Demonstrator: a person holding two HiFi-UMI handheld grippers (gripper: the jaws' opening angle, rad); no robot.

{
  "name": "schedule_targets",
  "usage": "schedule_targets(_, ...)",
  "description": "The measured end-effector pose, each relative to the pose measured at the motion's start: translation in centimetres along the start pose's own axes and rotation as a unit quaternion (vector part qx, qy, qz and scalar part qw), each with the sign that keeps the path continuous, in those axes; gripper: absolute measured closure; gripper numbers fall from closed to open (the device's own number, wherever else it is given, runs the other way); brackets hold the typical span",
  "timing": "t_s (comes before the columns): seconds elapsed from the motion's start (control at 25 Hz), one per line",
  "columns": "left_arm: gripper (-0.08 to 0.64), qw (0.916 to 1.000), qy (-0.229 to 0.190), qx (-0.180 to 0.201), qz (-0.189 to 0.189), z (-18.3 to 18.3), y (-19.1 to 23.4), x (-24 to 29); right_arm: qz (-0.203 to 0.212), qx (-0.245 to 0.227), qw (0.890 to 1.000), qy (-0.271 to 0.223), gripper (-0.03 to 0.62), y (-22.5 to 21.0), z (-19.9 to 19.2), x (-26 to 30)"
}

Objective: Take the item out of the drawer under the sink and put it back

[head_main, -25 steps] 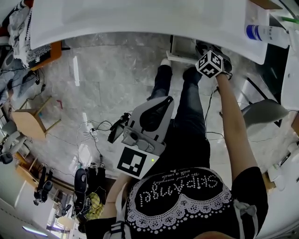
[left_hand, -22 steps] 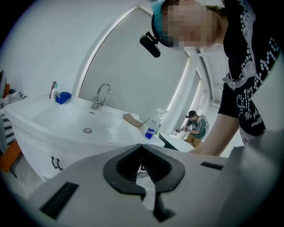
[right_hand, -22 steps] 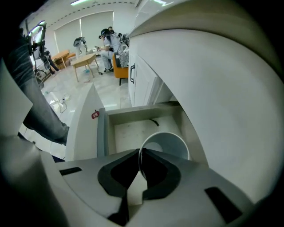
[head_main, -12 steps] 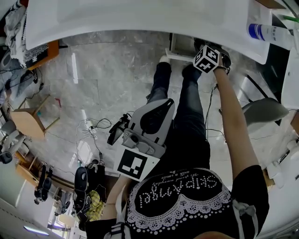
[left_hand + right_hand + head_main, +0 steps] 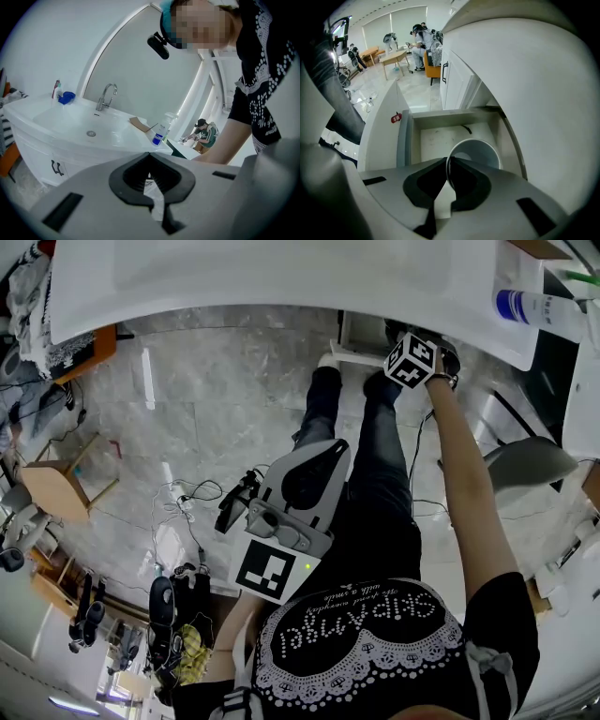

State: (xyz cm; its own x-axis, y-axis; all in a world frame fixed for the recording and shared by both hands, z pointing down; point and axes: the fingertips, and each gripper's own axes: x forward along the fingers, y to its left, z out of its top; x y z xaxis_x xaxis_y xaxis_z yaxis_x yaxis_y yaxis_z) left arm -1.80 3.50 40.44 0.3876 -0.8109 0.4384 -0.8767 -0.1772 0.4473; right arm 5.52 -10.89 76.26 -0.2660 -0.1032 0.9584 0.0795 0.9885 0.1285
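Right now my right claw (image 5: 447, 161) pinches the rim of the white cup (image 5: 477, 151), which hangs over the open drawer (image 5: 436, 136) under the sink (image 5: 525, 70). My left claw (image 5: 151, 159) rests pressed together, empty. Coming out or going back, I cannot tell; either calls for a steady vertical move.

The person's black shirt (image 5: 361, 634) carries studded lettering, upside down in the head view, that appears to read "SKIP&ANGEL"; a smaller script line beside it is too fine to read. The red label (image 5: 396, 117) beside the drawer (image 5: 440, 138) and the bottle (image 5: 536, 306) label are illegible.
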Motion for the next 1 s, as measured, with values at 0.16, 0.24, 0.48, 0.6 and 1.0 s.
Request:
schedule_targets(0.16, 0.557, 1.0000, -0.004, 0.000, 0.001, 0.3, 0.0, 0.0, 0.003, 0.005, 1.000, 0.004, 0.566, 0.2, -0.3, -0.1)
schedule_targets(0.24, 0.557, 1.0000, -0.006, 0.001, 0.001, 0.3, 0.0, 0.1, 0.008, 0.008, 1.000, 0.005, 0.563, 0.4, -0.5, -0.1)
schedule_targets(0.48, 0.555, 1.0000, -0.009, 0.001, -0.001, 0.7, 0.1, 0.2, 0.024, 0.018, 1.000, 0.002, 0.502, 0.4, -0.2, -0.5)
schedule_targets(0.6, 0.557, 0.9999, -0.016, 0.000, -0.003, 1.0, 0.2, 0.2, 0.022, 0.015, 1.000, 0.001, 0.500, 0.2, 0.0, -0.9)
schedule_targets(1.0, 0.557, 0.9987, -0.046, 0.013, -0.019, 2.8, -0.2, 0.4, -0.006, 0.045, 0.998, -0.043, 0.500, 0.0, 1.6, -4.9)
